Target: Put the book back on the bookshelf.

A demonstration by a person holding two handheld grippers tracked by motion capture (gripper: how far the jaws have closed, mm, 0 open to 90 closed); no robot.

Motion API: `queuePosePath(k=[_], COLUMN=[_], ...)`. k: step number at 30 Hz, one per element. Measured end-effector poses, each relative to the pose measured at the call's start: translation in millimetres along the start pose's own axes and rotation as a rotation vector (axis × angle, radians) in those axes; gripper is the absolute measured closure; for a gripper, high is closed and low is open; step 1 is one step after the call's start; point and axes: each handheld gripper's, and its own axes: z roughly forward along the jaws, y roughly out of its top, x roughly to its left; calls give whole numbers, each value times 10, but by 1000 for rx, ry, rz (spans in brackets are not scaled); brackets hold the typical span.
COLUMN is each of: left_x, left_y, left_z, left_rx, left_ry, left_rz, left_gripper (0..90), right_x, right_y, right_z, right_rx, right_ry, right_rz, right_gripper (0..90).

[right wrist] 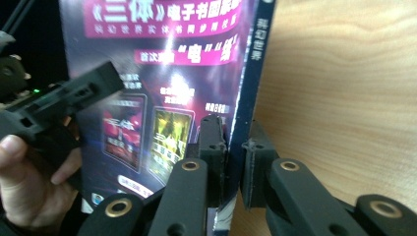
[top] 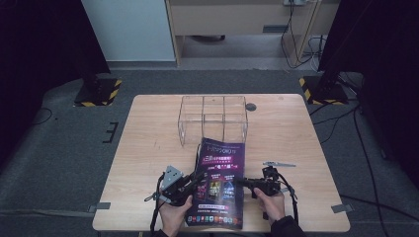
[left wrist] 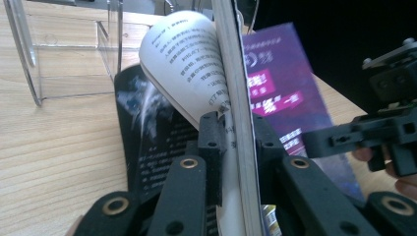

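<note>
While magazine [top: 220,182] lies on table [top: 148,148], both claws pinch its edges.

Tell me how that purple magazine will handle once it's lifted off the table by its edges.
The magazine is probably floppy: in the left gripper view its inner pages already curl over. The cover looks glossy, so it may slip between the fingers. It seems thin and light, likely to sag in the middle between the left gripper and right gripper.
</note>
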Motion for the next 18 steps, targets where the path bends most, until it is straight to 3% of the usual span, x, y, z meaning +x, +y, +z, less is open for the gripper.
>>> queuePosePath(k=[9, 12, 15, 18], left_x=[94, 143, 188, 208], left_y=[-43, -60, -81, -102], left_z=[34, 58, 76, 101], left_rx=[24, 40, 51, 72], left_ry=[43, 77, 85, 103], left_rz=[-13, -22, -35, -31], left_gripper=[687, 620, 605, 526], right_x=[87, 145, 191, 240], right_y=[63, 86, 98, 103], right_z=[-117, -142, -159, -158], right_rx=[-38, -47, -45, -38], right_ry=[10, 11, 8, 4], right_rz=[-53, -97, -124, -159], right_gripper=[844, 844, 845, 845])
